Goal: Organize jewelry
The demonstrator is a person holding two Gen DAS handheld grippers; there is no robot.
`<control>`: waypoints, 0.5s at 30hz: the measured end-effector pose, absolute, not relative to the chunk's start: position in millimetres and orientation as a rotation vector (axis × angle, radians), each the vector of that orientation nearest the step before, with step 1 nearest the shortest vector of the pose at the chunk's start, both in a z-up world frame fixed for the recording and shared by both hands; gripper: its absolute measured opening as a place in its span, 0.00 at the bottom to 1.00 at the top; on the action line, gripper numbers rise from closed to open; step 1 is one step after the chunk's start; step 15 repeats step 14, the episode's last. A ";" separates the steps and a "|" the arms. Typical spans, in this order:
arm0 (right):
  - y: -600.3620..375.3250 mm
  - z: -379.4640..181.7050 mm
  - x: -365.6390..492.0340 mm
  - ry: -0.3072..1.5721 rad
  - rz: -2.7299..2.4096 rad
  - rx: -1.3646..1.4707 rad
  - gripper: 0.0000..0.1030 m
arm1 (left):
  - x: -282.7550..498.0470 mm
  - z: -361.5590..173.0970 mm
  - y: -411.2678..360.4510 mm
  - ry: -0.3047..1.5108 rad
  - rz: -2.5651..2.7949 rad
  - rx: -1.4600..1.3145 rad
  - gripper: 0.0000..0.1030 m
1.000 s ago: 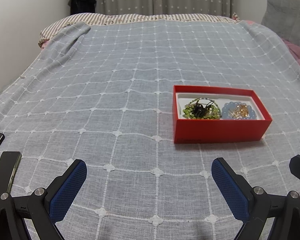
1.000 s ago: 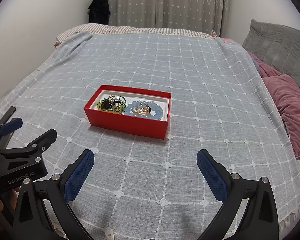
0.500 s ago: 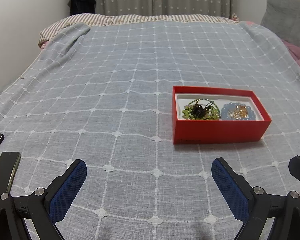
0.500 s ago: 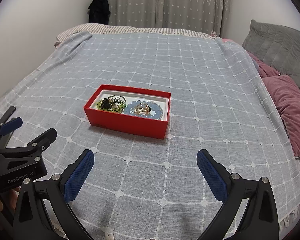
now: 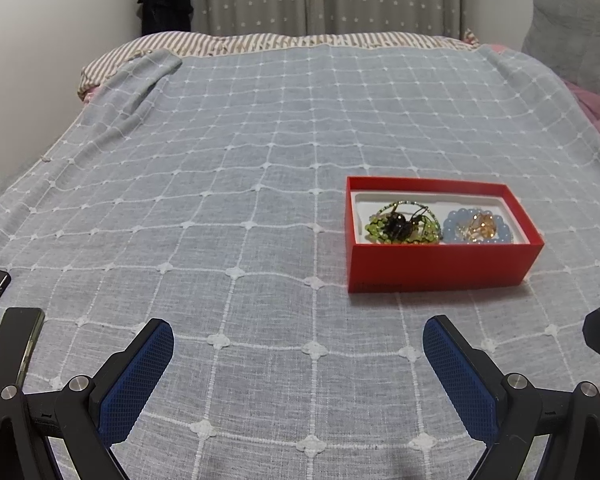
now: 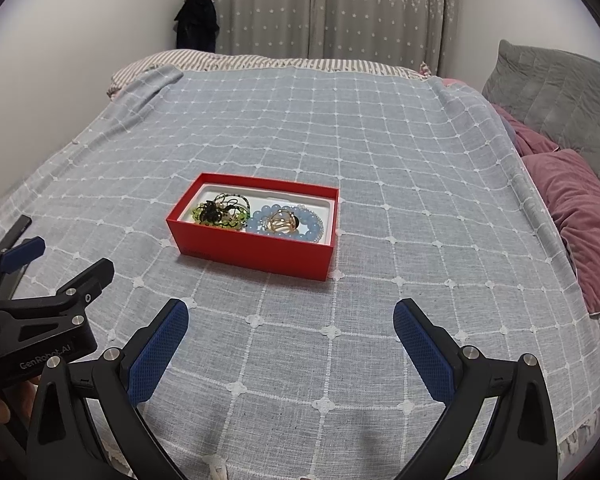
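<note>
A red open box (image 5: 440, 268) (image 6: 252, 252) sits on the grey checked bedspread. Inside it lie a green and black beaded bracelet (image 5: 400, 226) (image 6: 220, 213) on the left and a pale blue bead bracelet with a gold piece (image 5: 478, 230) (image 6: 286, 222) on the right. My left gripper (image 5: 298, 364) is open and empty, near the front edge, left of and nearer than the box. My right gripper (image 6: 292, 340) is open and empty, in front of the box. The left gripper also shows in the right wrist view (image 6: 40, 312).
The bedspread (image 5: 220, 184) covers the whole bed. A striped pillow (image 5: 260, 44) lies at the far end. Grey and pink cushions (image 6: 572, 200) lie along the right side. Two dark flat objects (image 5: 4, 320) lie at the near left edge.
</note>
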State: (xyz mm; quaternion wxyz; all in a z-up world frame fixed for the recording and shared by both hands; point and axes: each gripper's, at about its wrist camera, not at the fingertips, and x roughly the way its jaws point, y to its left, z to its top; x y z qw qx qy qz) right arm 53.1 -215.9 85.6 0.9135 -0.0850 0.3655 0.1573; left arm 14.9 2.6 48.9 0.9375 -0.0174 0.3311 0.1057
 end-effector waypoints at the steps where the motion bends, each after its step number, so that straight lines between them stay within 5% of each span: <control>1: -215.9 85.1 53.5 0.755 0.323 -0.176 1.00 | 14.7 48.9 2.4 0.675 0.217 -0.034 0.99; 15: -215.1 83.3 55.5 0.757 0.312 -0.180 1.00 | 15.9 48.0 1.5 0.678 0.204 -0.031 0.99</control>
